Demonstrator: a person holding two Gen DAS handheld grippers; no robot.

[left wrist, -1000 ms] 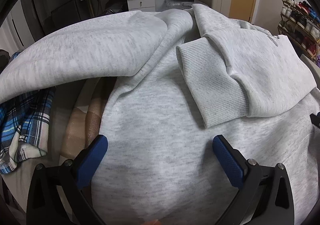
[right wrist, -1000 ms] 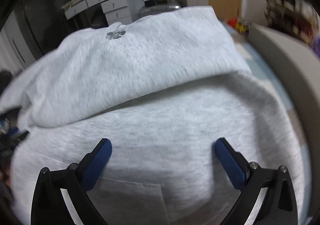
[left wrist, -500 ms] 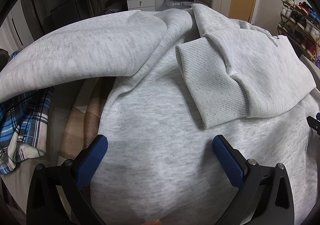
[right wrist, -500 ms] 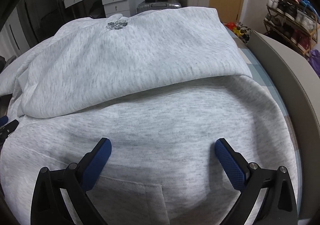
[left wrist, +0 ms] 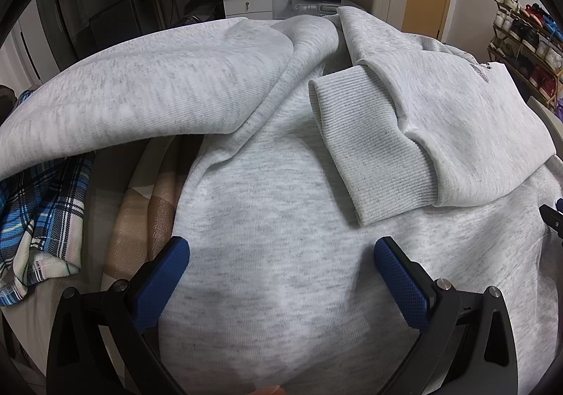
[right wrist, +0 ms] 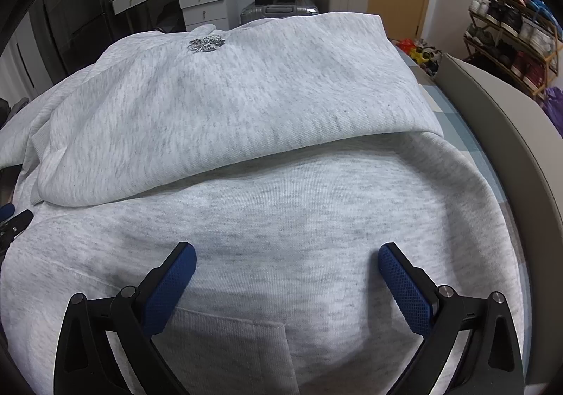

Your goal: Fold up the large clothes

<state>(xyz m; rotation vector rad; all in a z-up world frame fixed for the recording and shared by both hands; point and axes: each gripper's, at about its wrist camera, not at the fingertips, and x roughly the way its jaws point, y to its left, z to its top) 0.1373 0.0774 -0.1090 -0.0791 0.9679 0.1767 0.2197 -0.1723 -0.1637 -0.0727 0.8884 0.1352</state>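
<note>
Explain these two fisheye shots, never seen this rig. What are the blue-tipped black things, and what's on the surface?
No robot arm here: a person holds a pair of hand tongs in each hand, each with a camera looking forward along its two fingers. One picture is from the left tongs, the other from the right tongs. The black arms with blue pads at the bottom of each shot are the tongs' own fingers.

Both are wide open above a grey hoodie and hold nothing. The hoodie is partly folded: a sleeve with its ribbed cuff lies across the body, and the other view shows a small flower logo. A blue plaid shirt lies to the left. The tip of the right tongs peeks in at the left view's right edge.
</note>
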